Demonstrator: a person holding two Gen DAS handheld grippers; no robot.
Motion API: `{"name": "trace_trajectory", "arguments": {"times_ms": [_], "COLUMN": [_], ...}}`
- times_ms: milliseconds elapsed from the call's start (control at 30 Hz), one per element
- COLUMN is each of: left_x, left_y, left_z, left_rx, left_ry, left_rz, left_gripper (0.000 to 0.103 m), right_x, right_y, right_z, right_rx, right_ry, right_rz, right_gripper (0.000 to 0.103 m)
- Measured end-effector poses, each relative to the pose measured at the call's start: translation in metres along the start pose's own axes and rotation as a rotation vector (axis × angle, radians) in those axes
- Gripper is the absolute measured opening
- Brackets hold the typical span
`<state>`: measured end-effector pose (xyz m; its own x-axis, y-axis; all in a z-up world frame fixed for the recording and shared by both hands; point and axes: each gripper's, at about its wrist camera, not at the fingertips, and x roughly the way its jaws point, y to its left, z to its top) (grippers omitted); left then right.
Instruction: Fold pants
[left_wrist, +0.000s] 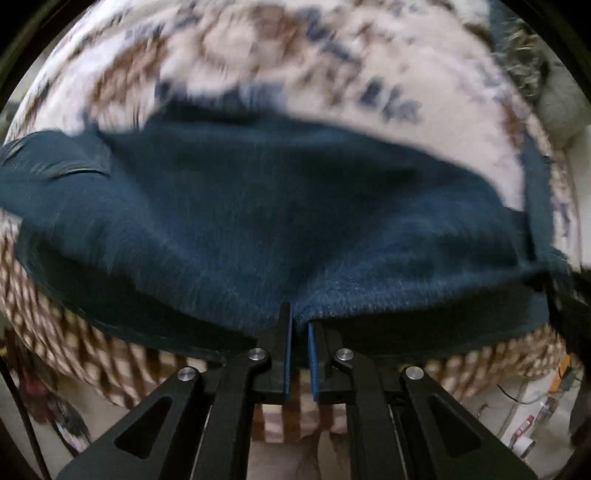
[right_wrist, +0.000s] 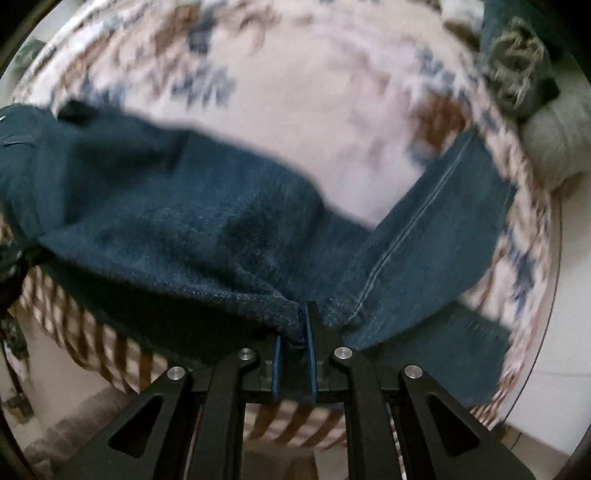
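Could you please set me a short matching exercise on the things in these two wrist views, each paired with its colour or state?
Column one:
1. pants
2. patterned cloth
3. left claw
4. claw pads

Column two:
A. cream with brown and navy motifs
B. blue strips on black fingers
C. dark teal, lifted at one edge by both claws
D. shut on the fabric edge

Pairs: 1-C, 2-A, 3-D, 4-B. The right claw is likewise shut on the pants.

Both wrist cams look down, close — share pants (left_wrist: 258, 206), bedspread (right_wrist: 314, 122)
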<state>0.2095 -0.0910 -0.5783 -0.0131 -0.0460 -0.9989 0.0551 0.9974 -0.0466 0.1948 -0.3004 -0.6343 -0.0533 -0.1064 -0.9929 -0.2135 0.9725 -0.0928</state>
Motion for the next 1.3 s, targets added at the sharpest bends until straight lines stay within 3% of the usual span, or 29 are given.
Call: {"name": "trace_trajectory", "arguments": {"times_ms": [100, 200, 233, 267, 300, 333, 367, 433, 533, 600, 767, 867, 933, 1000, 1067, 1233, 1300], "left_x": [0.019, 0.011, 0.003, -0.007, -0.018, -0.031, -0.04, -0.061, -0.075, -0.074, -0.041, -0.022, -0.019, -0.022, -0.028, -0.04, -0.043], "left_y": [0.005, 0.008, 0.01, 0.012, 0.013, 0.014, 0.013, 0.006, -0.01, -0.027, -0.046, -0.071, -0.086, -0.1, -0.106, -0.116, -0.119], "left_z": [0.001, -0.003, -0.007, -0.012, -0.016, -0.021, -0.025, -0.03, -0.031, -0.022, 0.017, 0.037, 0.046, 0.051, 0.049, 0.029, 0.019], "left_rx": [-0.005, -0.002, -0.005, -0.004, -0.005, -0.005, -0.003, 0.011, 0.025, 0.053, 0.039, 0.072, 0.11, 0.138, 0.153, 0.16, 0.147], "left_ry": [0.022, 0.049, 0.052, 0.054, 0.049, 0.033, 0.022, -0.031, -0.092, -0.134, -0.138, -0.132, -0.142, -0.156, -0.16, -0.135, -0.123], "left_rz": [-0.008, -0.039, -0.054, -0.066, -0.066, -0.052, -0.041, 0.044, 0.097, 0.169, 0.222, 0.239, 0.25, 0.25, 0.244, 0.209, 0.194], "left_gripper": [0.007, 0.013, 0.022, 0.037, 0.048, 0.074, 0.091, 0.091, 0.092, 0.092, 0.092, 0.092, 0.092, 0.092, 0.092, 0.092, 0.092], "right_x": [0.014, 0.017, 0.013, 0.007, -0.002, -0.012, -0.022, -0.046, -0.066, -0.067, -0.023, 0.021, 0.046, 0.054, 0.042, -0.021, -0.035], "right_y": [0.009, 0.013, 0.013, 0.012, 0.01, 0.007, 0.004, -0.01, -0.043, -0.081, -0.153, -0.175, -0.178, -0.178, -0.183, -0.219, -0.234], "right_z": [-0.005, -0.006, -0.006, -0.006, -0.009, -0.012, -0.015, -0.026, -0.03, -0.013, 0.071, 0.11, 0.126, 0.129, 0.115, 0.026, -0.016], "right_rx": [0.004, 0.003, 0.002, 0.01, 0.035, 0.064, 0.088, 0.163, 0.283, 0.383, 0.574, 0.623, 0.583, 0.542, 0.553, 0.756, 0.842], "right_ry": [0.024, 0.094, 0.099, 0.109, 0.114, 0.111, 0.098, 0.047, -0.001, -0.008, -0.03, 0.032, 0.097, 0.108, 0.055, -0.101, -0.12], "right_rz": [-0.028, -0.042, -0.029, 0.01, 0.049, 0.085, 0.113, 0.133, 0.134, 0.121, 0.041, 0.001, -0.043, -0.06, -0.054, 0.025, 0.047], "right_gripper": [0.014, 0.023, 0.043, 0.067, 0.079, 0.094, 0.094, 0.094, 0.094, 0.094, 0.094, 0.094, 0.091, 0.068, 0.01, 0.01, 0.01]}}
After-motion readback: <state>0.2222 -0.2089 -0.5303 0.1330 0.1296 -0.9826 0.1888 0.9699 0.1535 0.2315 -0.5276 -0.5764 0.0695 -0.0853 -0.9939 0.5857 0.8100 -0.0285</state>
